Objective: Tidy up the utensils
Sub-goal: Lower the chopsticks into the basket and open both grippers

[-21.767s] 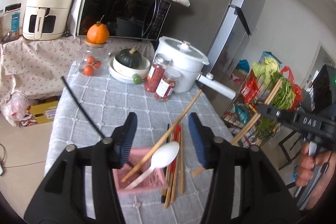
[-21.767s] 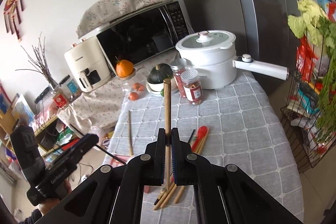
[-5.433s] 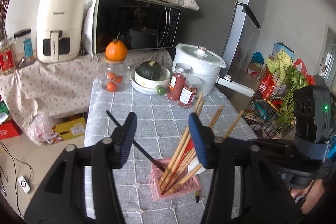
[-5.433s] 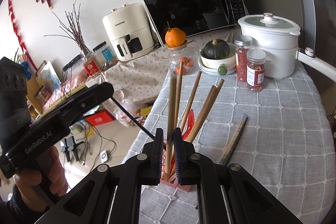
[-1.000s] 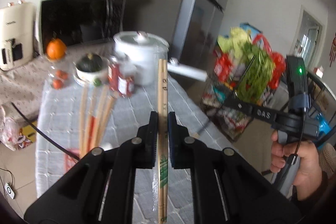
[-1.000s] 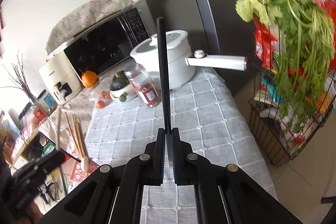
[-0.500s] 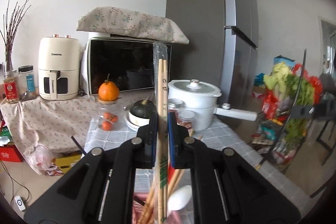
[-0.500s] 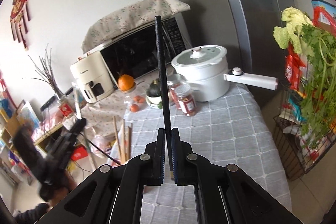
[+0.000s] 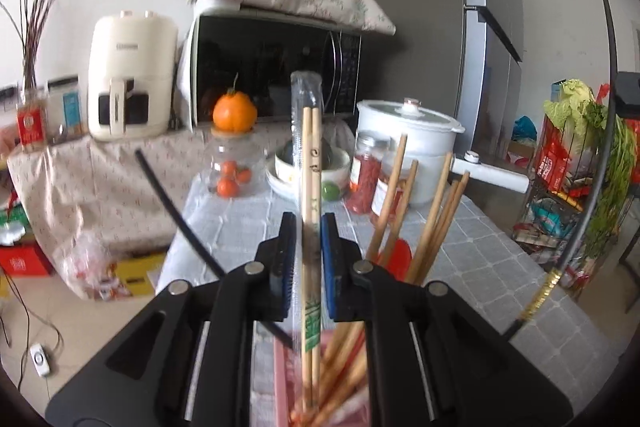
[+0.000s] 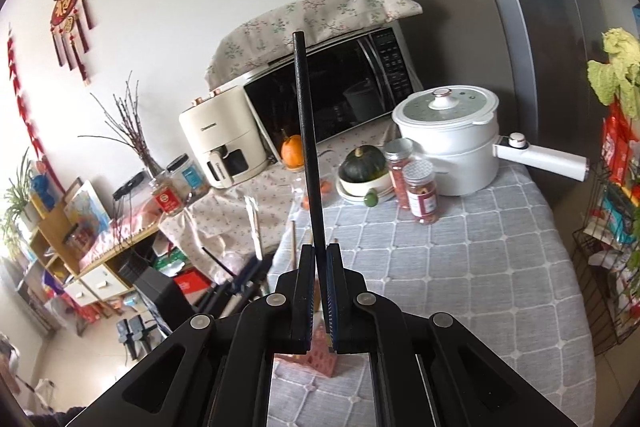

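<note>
A pair of pale wooden chopsticks in a clear plastic sleeve [image 9: 311, 187] is seen standing upright between the blue ribbed pads of the left gripper [image 9: 308, 251]. Its jaws are opening, and a thin gap appears beside the sleeve, though blur makes contact hard to judge. The lower end of the sleeve reaches down into a pink perforated plastic basket [image 9: 280, 367], where about five round wooden chopsticks [image 9: 436, 219] lean to the right, a red utensil [image 9: 398, 259] shows among them, and one thin black chopstick [image 9: 176, 211] slants out to the left.

The right gripper [image 10: 319, 287] is clamped narrowly on a single slim black chopstick [image 10: 306, 147], which is held almost upright; in the left wrist view its lower tip is seen banded in gold. The basket [image 10: 322, 351] is partly seen below the right jaws.

The table [image 10: 460, 287] is covered by a grey cloth quilted in squares. On its far end are set a white lidded electric pot [image 10: 448, 131] with a long handle, two clear jars [image 10: 420, 191] of red contents, a dark green squash [image 10: 362, 161] in a white bowl, and an orange [image 9: 234, 111] on a glass jar. Behind are a black microwave [image 9: 276, 75] under a floral cushion, a cream air fryer [image 9: 130, 91], and a tall grey refrigerator [image 10: 540, 39]. A wire rack of leafy greens [image 9: 576, 155] is seen at the right.
</note>
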`<act>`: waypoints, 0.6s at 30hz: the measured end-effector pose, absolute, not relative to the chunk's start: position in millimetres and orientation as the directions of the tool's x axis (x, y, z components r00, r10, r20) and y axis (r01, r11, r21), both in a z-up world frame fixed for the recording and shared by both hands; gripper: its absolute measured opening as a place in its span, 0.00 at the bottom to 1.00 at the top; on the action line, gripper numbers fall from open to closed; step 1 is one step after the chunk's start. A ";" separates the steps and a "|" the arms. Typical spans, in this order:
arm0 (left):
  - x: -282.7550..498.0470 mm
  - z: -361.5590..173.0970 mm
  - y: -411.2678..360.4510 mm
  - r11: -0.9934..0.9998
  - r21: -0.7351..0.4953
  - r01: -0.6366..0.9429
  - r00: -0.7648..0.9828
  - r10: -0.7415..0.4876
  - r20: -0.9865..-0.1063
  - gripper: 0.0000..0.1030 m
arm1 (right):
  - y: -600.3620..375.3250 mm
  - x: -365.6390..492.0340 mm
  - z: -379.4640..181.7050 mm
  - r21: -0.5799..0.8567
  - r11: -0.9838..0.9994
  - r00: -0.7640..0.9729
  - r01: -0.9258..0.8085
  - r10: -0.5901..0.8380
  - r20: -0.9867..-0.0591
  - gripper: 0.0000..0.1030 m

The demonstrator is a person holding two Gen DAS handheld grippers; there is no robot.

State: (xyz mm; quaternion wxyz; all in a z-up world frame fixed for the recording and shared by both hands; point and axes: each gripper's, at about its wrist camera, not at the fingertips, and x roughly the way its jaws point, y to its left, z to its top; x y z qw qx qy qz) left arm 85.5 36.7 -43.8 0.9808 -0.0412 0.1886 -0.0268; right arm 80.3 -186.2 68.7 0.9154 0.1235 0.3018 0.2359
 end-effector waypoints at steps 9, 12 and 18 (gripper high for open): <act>70.8 -13.6 59.7 0.980 -0.200 -0.003 0.837 -0.107 -0.537 0.50 | -152.0 85.9 63.2 0.401 0.824 0.675 -0.401 0.562 -0.479 0.05; 64.5 -15.7 77.1 0.970 -0.229 -0.087 0.786 -0.075 -0.614 0.53 | -140.3 89.3 57.8 0.401 0.820 0.667 -0.408 0.568 -0.482 0.05; 53.5 -27.5 92.8 0.942 -0.307 -0.134 0.737 -0.113 -0.666 0.64 | -111.9 100.2 35.0 0.359 0.835 0.649 -0.416 0.550 -0.526 0.05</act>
